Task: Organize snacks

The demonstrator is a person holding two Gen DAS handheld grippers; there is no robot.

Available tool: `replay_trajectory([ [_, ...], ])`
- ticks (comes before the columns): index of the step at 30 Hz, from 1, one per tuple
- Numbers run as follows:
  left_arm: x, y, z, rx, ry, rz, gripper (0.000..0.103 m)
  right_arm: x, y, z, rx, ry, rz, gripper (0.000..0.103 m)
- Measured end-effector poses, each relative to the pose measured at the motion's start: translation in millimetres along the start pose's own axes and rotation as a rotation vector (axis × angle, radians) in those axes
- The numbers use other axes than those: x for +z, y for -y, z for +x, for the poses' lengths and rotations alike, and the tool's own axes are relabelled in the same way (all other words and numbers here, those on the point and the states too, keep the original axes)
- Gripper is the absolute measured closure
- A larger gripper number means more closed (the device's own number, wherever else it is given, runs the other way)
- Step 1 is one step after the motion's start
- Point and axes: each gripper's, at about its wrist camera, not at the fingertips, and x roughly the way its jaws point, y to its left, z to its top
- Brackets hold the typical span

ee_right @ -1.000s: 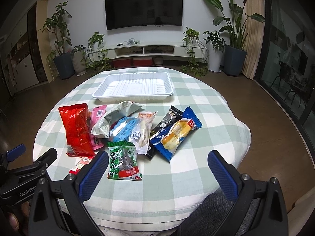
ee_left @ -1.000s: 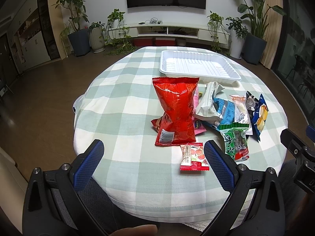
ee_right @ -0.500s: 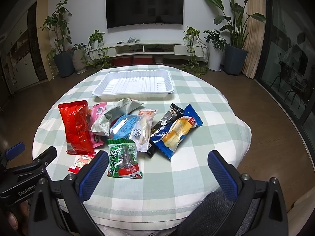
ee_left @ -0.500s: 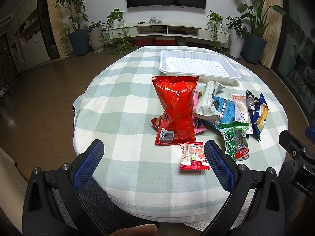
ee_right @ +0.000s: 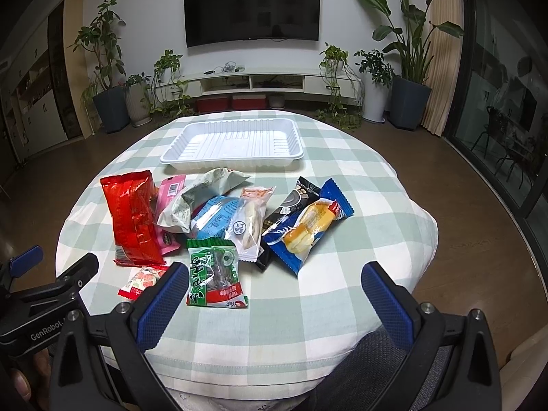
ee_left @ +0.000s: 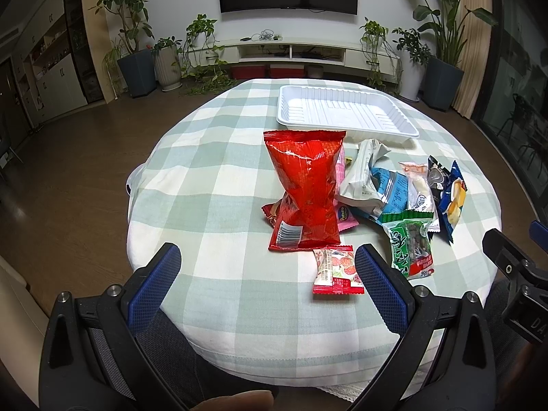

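Several snack packets lie in a heap mid-table: a big red bag (ee_left: 306,188) (ee_right: 133,217), a green packet (ee_left: 411,248) (ee_right: 214,275), a small strawberry-print packet (ee_left: 337,269) (ee_right: 144,279), a blue cake packet (ee_right: 308,227), a pink one (ee_right: 167,191). Behind them sits an empty white tray (ee_left: 346,111) (ee_right: 233,145). My left gripper (ee_left: 267,270) hovers open over the table's near edge, its right finger beside the strawberry packet. My right gripper (ee_right: 274,289) is open too, its left finger just left of the green packet. Neither holds anything.
The round table has a green-and-white checked cloth (ee_right: 359,178) that drops off at the near edge. The other gripper's body (ee_right: 44,294) shows at the left of the right wrist view. Plants, a TV stand and a glass door lie beyond.
Both grippers have drifted slightly forward toward the snacks. Nothing on the table has moved.
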Motion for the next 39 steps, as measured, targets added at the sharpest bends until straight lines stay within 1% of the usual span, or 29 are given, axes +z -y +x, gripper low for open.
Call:
replay_trajectory([
  [39, -2.1, 1.0, 2.3, 0.002, -0.004, 0.002, 0.0, -3.2, -1.9, 1.8, -0.001, -0.008, -0.002, 0.0],
])
